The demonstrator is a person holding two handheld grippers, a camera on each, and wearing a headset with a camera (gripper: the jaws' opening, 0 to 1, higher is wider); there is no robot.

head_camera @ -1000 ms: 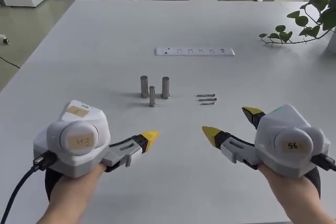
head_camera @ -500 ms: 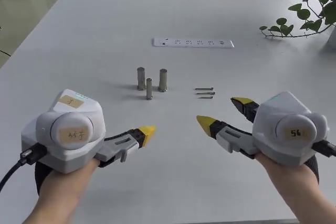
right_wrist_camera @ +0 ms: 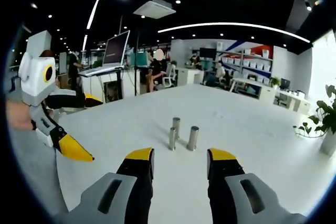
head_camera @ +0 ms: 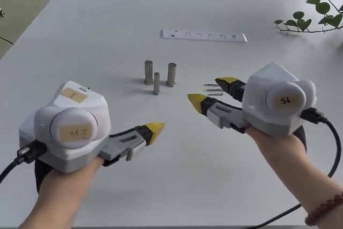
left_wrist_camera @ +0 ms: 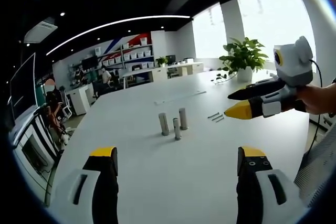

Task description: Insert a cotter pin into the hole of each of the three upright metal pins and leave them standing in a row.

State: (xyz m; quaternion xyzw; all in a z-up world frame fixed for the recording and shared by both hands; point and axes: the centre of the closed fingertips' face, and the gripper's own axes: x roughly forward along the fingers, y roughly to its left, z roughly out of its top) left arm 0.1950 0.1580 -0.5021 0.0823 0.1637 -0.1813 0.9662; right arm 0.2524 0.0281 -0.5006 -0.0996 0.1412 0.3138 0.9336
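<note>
Metal pins (head_camera: pixel 159 75) upright, silvery, clustered (triangle); cotter pins (head_camera: pixel 213 89) flat beside.

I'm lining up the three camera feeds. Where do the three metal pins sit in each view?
Head view: pins left of centre, in the upper half.
Left gripper view: pins near centre.
Right gripper view: pins near centre, slightly low.
Shared landmark: the plant, right of the pins in all three.
</note>
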